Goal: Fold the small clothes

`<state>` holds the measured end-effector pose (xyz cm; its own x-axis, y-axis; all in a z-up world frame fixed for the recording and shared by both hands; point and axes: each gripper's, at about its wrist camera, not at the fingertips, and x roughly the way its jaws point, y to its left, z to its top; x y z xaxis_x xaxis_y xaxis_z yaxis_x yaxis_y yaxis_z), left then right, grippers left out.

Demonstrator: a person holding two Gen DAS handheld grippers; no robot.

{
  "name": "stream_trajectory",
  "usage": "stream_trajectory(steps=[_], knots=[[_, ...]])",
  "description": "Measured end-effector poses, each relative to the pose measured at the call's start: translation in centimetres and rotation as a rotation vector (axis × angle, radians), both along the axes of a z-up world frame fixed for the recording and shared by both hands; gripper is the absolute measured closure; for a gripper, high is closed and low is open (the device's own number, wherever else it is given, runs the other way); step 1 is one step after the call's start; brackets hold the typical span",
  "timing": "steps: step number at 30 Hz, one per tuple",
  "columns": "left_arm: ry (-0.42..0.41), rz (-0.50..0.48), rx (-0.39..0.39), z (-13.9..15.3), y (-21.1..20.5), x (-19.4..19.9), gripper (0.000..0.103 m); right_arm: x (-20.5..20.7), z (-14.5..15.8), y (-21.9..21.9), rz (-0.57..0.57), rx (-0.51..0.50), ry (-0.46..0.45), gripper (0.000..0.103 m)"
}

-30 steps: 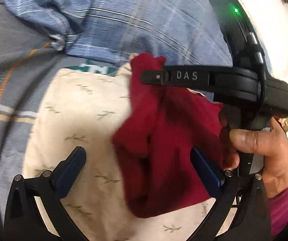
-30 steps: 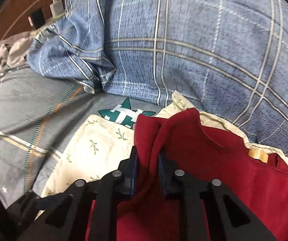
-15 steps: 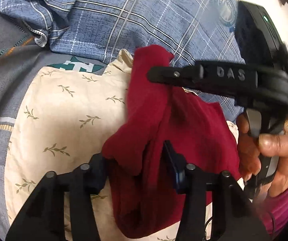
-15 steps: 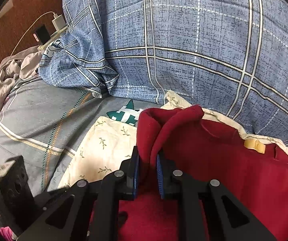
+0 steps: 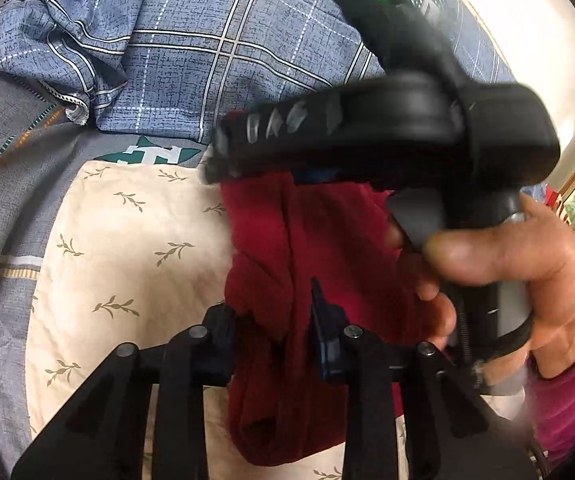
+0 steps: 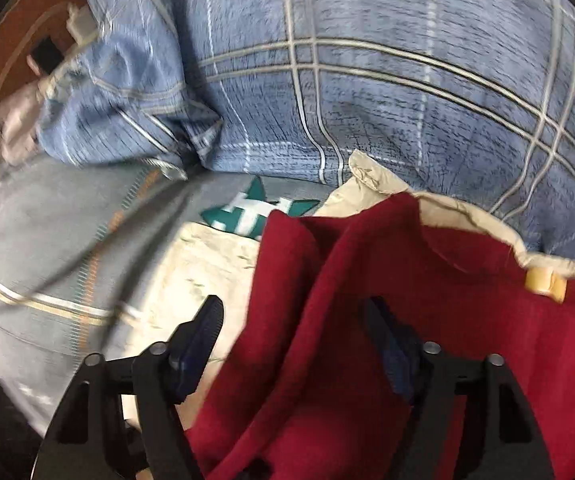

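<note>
— Where is the red cloth (image 5: pixel 327 240)?
— On the cream pillow (image 5: pixel 127 260). It's soft and floppy, so I grab a bunched edge.
— Your grippers?
— My left gripper (image 5: pixel 273 336) has just been closing and pinches the cloth. My right gripper (image 6: pixel 295 344) has just been opening; the cloth lies loose between.

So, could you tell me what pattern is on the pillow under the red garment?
Cream pillow with small olive leaf sprigs, clearest in the left wrist view.
</note>
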<state>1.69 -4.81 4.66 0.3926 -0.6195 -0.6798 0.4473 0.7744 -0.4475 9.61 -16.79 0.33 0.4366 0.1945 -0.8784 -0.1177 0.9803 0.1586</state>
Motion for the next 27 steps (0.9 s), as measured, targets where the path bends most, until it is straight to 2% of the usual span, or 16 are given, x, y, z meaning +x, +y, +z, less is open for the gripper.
stream_trajectory(steps=[1, 2, 5, 10, 12, 13, 14, 17, 19, 27], knots=[[0.001, 0.004, 0.007, 0.0, 0.0, 0.0, 0.074, -0.2, 0.0, 0.0, -0.004, -0.033, -0.022, 0.083], [0.006, 0.014, 0.012, -0.1, 0.1, 0.0, 0.067, -0.8, 0.5, -0.7, -0.016, -0.018, -0.062, 0.083], [0.007, 0.040, 0.020, -0.3, 0.3, 0.0, 0.043, -1.7, 1.5, -1.4, -0.012, 0.002, -0.105, 0.086], [-0.005, 0.049, 0.043, -0.8, -0.1, -0.4, 0.042, -3.5, 3.8, -3.4, -0.002, 0.046, -0.160, 0.086], [-0.010, 0.038, 0.049, -0.5, -0.5, -0.8, 0.049, -4.0, 4.2, -4.0, -0.004, 0.054, -0.169, 0.087], [-0.011, 0.030, 0.045, -0.3, -0.6, -1.0, 0.063, -4.1, 4.3, -4.2, -0.007, 0.058, -0.171, 0.087], [-0.014, 0.017, 0.046, 0.0, -0.9, -1.2, 0.073, -4.5, 4.5, -4.5, -0.013, 0.072, -0.173, 0.087], [-0.076, 0.008, 0.112, 0.9, -1.9, -2.4, 0.082, -5.0, 5.0, -4.9, -0.020, 0.076, -0.180, 0.087], [-0.099, -0.009, 0.136, 1.6, -2.3, -3.1, 0.084, -5.5, 5.4, -5.3, -0.023, 0.080, -0.185, 0.087], [-0.104, -0.001, 0.136, 3.7, -3.4, -3.8, 0.086, -7.9, 7.3, -8.0, -0.045, 0.096, -0.214, 0.087]])
